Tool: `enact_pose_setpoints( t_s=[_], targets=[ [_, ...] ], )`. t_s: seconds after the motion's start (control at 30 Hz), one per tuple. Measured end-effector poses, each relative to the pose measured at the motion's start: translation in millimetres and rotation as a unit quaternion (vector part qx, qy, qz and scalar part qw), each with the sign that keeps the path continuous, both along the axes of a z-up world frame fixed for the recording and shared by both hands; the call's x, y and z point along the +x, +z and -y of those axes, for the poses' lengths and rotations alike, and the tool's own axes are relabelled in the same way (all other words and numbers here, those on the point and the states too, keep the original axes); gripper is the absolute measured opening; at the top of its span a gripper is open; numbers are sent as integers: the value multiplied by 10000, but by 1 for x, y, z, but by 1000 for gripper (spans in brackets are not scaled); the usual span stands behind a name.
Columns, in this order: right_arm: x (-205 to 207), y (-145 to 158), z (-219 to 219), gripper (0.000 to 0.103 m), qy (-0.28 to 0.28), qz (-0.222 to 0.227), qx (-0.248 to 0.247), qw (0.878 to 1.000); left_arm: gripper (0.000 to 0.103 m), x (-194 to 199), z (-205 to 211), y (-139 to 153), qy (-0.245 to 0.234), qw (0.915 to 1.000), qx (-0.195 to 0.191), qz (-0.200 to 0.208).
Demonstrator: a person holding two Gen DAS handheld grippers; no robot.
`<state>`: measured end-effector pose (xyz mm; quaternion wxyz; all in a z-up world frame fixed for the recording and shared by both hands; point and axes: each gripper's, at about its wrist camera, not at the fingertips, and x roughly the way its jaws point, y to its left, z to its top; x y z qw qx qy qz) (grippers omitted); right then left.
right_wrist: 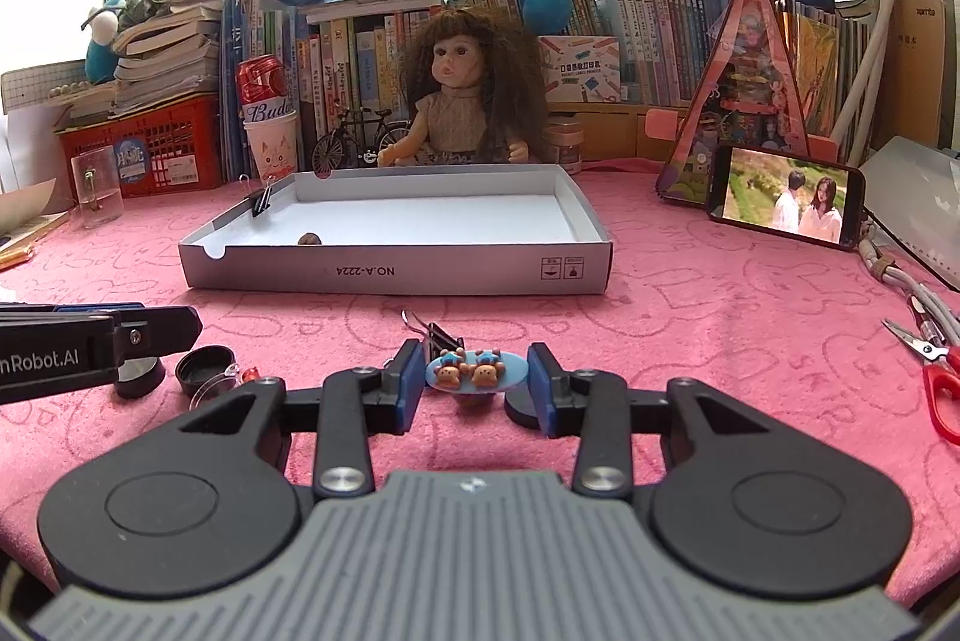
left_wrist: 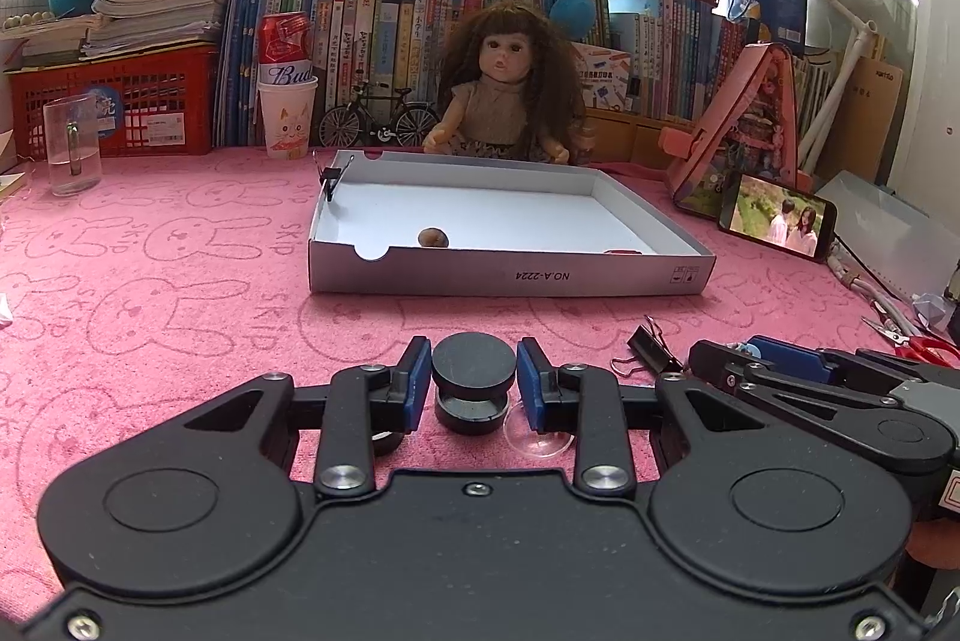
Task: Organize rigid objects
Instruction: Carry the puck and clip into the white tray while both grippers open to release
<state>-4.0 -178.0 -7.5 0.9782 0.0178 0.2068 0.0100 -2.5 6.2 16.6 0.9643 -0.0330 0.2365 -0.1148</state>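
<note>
A shallow white box (left_wrist: 510, 275) (right_wrist: 396, 275) lies on the pink cloth and holds a small brown nut (left_wrist: 433, 237) (right_wrist: 309, 238), with a black binder clip (left_wrist: 329, 177) (right_wrist: 261, 203) on its left wall. My left gripper (left_wrist: 474, 380) has its blue pads against a black round lens-like piece (left_wrist: 473, 383) that stands on the cloth. My right gripper (right_wrist: 474, 377) brackets a blue oval badge with two brown figures (right_wrist: 475, 371), with small gaps at the pads. A loose binder clip (left_wrist: 651, 347) (right_wrist: 441, 334) lies beyond.
A black cap (right_wrist: 207, 368), clear suction cup (left_wrist: 537, 440) and red scissors (right_wrist: 936, 377) lie on the cloth. A phone (right_wrist: 786, 203), doll (right_wrist: 462, 101), glass (left_wrist: 71, 143), paper cup and book rows stand behind the box.
</note>
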Motion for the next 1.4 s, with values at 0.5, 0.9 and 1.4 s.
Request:
enact_pose_setpoints(
  t_s=[0.5, 0.9, 1.4],
  targets=[
    [9, 4, 7, 42, -74, 23, 90, 9999, 29, 17, 2, 7, 41, 10000, -63, 8],
    [38, 18, 23, 42, -227, 87, 386, 9990, 29, 52, 3, 21, 37, 9999, -36, 93],
    [89, 26, 37, 42, -191, 151, 456, 9987, 29, 119, -2, 32, 128, 9997, -207, -99]
  ],
)
